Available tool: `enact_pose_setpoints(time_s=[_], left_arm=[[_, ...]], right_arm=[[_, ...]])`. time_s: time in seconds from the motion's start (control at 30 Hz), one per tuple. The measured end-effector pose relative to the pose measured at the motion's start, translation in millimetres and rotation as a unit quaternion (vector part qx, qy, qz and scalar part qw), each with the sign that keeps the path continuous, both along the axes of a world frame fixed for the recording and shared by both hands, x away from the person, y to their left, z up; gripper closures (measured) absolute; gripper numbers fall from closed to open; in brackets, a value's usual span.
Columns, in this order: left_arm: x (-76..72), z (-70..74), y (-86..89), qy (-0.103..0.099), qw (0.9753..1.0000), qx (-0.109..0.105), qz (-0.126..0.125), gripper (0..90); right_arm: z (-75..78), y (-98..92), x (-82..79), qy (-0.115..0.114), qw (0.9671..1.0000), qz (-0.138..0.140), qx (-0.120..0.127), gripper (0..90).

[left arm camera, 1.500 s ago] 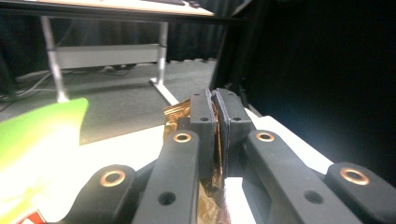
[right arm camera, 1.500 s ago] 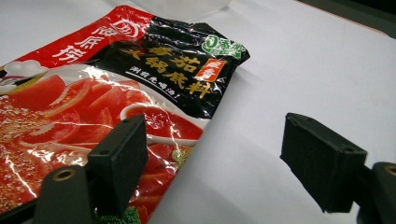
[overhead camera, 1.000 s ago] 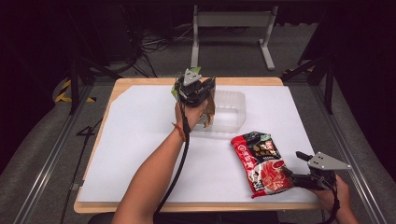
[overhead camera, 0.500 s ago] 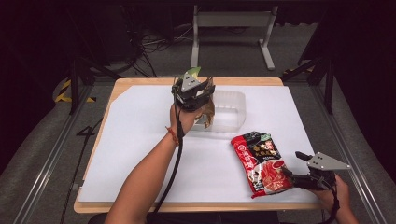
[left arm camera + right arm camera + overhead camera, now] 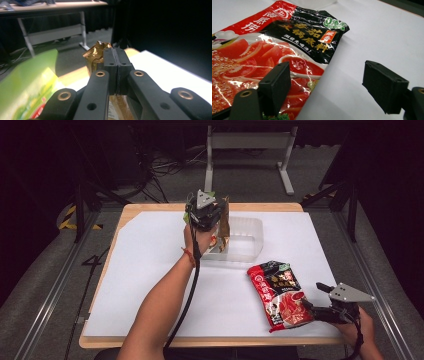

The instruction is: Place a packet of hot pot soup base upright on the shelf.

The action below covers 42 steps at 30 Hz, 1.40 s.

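1. One gold packet (image 5: 96, 56) — pinched in the left gripper (image 5: 115, 62), its jaws pressed together on it, held upright above one clear tub (image 5: 244, 240).
2. One green packet (image 5: 27, 85) lies just beside that gripper.
3. One red pouch (image 5: 278, 292) lies flat on the white table (image 5: 150, 270) — its edge between the wide-apart jaws of the right gripper (image 5: 327, 87), neither pad clearly touching it.

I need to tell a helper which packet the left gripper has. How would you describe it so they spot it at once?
Start at the clear plastic tub near the far edge of the white table. At its left end, the left gripper is shut on a gold foil packet, held upright. Its plain crinkled gold sets it apart from the flat red and black pouch lying nearer.
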<state>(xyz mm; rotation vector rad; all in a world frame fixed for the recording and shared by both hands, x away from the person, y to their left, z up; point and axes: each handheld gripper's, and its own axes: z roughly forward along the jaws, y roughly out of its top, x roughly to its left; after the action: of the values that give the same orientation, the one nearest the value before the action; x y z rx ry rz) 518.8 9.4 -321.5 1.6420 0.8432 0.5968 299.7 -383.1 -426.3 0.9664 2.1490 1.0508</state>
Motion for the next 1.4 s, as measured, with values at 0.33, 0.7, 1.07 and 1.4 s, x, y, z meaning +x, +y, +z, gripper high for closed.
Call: enact_pose_setpoints(time_s=[0.33,0.7,1.07,1.4], left_arm=[[9.9,-3.7,-5.6,-0.010,0.9998,-0.004,0.014,89.3],[-28.9,-32.3,6.1,-0.027,0.9975,0.000,-0.066,89.3],[-51.2,-44.5,21.2,-0.026,0.9948,0.007,-0.098,88.6],[-61.4,-26.5,39.9,-0.045,0.9935,0.024,-0.102,72.3]], right_arm=[[0.1,-1.1,-0.6,-0.001,1.0000,-0.001,0.002,22.7],[0.9,-0.7,-0.5,-0.003,1.0000,-0.002,0.004,22.6],[1.3,1.1,-0.5,-0.003,1.0000,-0.002,0.001,22.6],[1.5,-0.7,3.5,0.004,1.0000,-0.004,0.007,22.7]])
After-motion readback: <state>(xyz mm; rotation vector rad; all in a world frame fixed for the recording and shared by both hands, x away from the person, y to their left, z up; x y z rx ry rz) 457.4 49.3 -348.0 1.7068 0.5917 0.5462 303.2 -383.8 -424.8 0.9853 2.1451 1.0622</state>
